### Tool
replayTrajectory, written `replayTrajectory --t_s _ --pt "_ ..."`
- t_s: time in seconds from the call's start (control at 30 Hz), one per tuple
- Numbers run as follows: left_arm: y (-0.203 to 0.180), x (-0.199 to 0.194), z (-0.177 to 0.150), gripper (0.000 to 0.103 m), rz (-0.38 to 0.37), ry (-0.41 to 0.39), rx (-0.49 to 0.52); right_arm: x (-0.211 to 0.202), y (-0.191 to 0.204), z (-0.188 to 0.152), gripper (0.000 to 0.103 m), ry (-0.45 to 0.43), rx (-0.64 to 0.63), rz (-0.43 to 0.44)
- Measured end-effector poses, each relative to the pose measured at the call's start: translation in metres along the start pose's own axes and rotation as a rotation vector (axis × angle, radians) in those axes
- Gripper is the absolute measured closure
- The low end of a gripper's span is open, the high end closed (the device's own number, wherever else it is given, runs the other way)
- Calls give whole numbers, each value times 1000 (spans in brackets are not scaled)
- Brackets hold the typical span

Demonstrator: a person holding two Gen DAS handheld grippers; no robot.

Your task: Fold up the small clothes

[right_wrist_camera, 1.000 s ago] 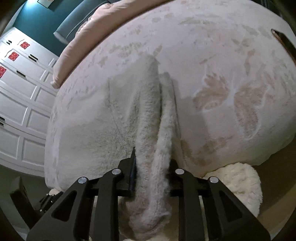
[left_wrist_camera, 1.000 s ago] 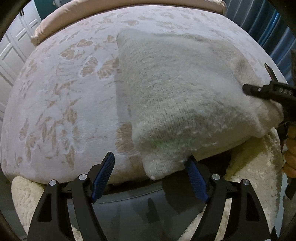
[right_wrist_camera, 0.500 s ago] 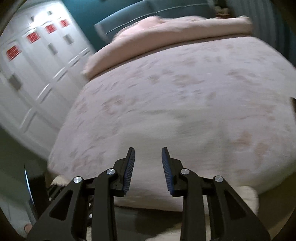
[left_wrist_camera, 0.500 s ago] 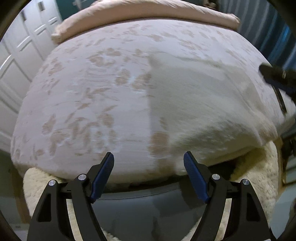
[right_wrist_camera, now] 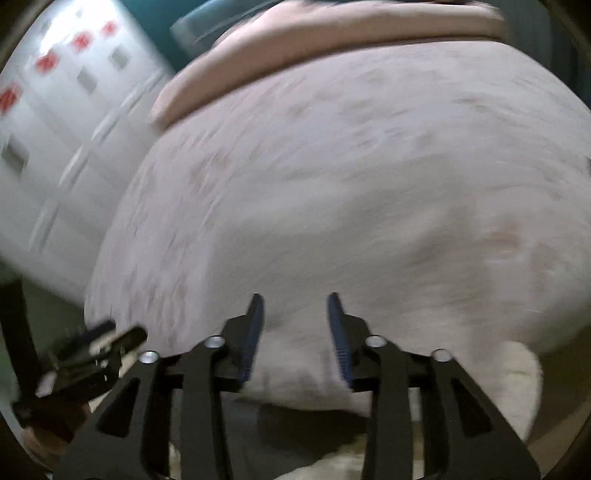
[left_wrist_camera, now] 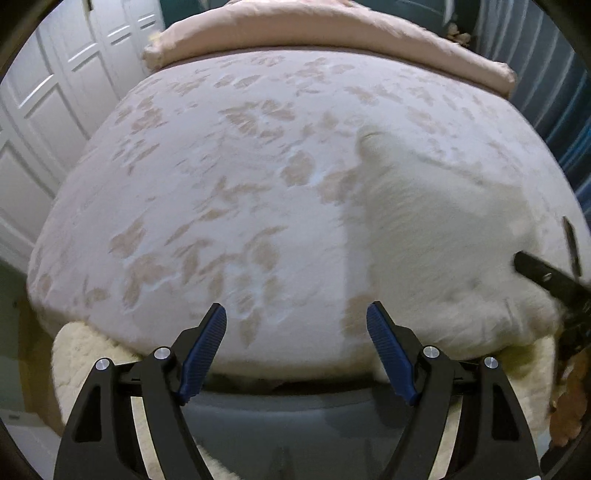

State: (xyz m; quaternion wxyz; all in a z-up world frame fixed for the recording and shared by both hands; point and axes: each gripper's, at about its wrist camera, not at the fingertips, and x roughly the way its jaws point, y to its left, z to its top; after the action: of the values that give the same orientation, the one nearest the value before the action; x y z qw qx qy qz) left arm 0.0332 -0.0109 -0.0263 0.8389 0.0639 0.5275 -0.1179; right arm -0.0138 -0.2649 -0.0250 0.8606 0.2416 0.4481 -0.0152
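Note:
A cream knit garment [left_wrist_camera: 436,251] lies folded flat on the bed, at the right of the left wrist view near the bed's front edge. My left gripper [left_wrist_camera: 297,325] is open and empty, hovering off the bed's front edge to the left of the garment. My right gripper [right_wrist_camera: 295,314] is open and empty, also back from the bed edge; part of it shows at the right edge of the left wrist view [left_wrist_camera: 546,277]. The right wrist view is blurred, and the garment is hard to tell apart from the bedspread there.
The bed has a pale pink leaf-patterned bedspread [left_wrist_camera: 221,192] and a rolled pink blanket [left_wrist_camera: 332,33] at its far end. A fluffy cream rug [left_wrist_camera: 85,347] lies on the floor below the bed edge. White panelled wardrobe doors [left_wrist_camera: 44,110] stand at the left.
Both grippers let go of the knit garment and pulled back from the bed. The right gripper was shut on its edge a second ago and is now open. The garment now lies flat.

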Motion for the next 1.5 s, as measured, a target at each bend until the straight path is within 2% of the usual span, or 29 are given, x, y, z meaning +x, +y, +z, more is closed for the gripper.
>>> replayTrajectory --t_s 0.07,0.1,0.23,0.3,0.37,0.4,0.43,0.53,0.6,0.63,0.67,0.7,0.77,0.83,0.97,1.03,1.13,1.27,1.37,1.43,1.5 --pt "-15 1 12 24 -44 -24 15 -14 -32 8 58 -37 73 -45" --pt "-23 3 18 21 -64 -34 21 -16 -47 11 53 -46 109 -73" --pt "-57 30 37 20 -114 -18 58 -6 -85 10 37 -22 185 -103" --pt "-73 52 41 20 -74 12 82 17 -88 6 37 20 182 -103" --pt "-78 66 41 20 -36 37 80 35 -81 6 59 65 112 -142" --pt "-79 67 41 20 -32 42 70 36 -77 6 83 66 84 -149" --pt "-79 66 42 21 -31 44 58 29 -71 9 91 47 61 -135" --pt "-80 57 42 21 -23 20 67 -35 -51 24 93 -153 19 34" --pt "-83 53 42 20 -11 -8 88 -52 -48 25 93 -220 4 63" --pt "-83 53 43 20 -6 -17 93 -47 -53 24 93 -216 12 56" --pt "-85 55 44 20 11 -17 103 -36 -58 21 92 -186 10 21" --pt "-87 59 44 20 19 -8 108 -8 -69 16 92 -107 0 -63" --pt "-87 67 44 19 10 21 102 44 -93 2 92 55 38 -158" --pt "-88 71 42 18 -5 42 83 45 -100 -3 90 45 84 -126" --pt "-91 70 40 18 21 23 100 0 -89 5 88 -26 110 -116" --pt "-90 70 40 19 17 26 99 -23 -81 6 88 -71 110 -94" --pt "-90 64 39 20 3 25 90 -39 -63 0 88 -78 73 -75" --pt "-88 49 28 20 -31 32 86 -28 -33 -22 88 0 -1 -50" --pt "-83 46 12 19 -37 54 97 8 -24 -45 88 100 -36 -61" --pt "-82 53 1 17 -26 76 108 42 -28 -62 91 183 -48 -116" --pt "-79 66 -10 15 -19 111 121 66 -38 -75 92 234 -13 -110"
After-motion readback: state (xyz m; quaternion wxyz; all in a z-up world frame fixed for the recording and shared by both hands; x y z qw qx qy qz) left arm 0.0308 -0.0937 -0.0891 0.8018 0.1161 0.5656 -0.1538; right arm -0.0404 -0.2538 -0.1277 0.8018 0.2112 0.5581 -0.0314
